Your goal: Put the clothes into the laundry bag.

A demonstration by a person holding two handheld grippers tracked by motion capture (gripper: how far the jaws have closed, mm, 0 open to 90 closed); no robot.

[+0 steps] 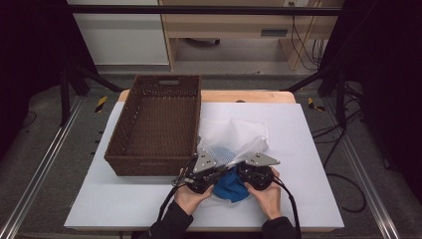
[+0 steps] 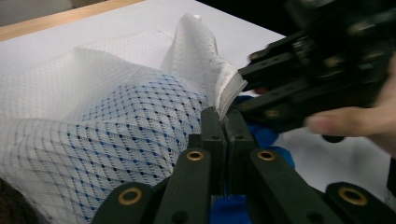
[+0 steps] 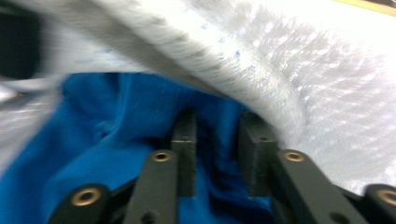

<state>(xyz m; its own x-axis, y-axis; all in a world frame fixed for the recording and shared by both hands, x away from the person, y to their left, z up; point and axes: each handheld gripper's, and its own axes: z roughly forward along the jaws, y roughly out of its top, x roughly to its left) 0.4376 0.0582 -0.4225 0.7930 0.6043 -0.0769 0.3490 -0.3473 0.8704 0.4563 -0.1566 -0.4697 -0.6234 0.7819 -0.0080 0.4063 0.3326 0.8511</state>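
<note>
Black fingers [image 2: 219, 135] w/ brass rivets, grey 3-corner top plates, black cables, dark sleeves [image 1: 171, 224].

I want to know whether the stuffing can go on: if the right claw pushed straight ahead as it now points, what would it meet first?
Most likely the blue cloth, bunched right at the right claw, its jaws apart. Just beyond arches the white mesh bag; the depth between them is blurred.
</note>
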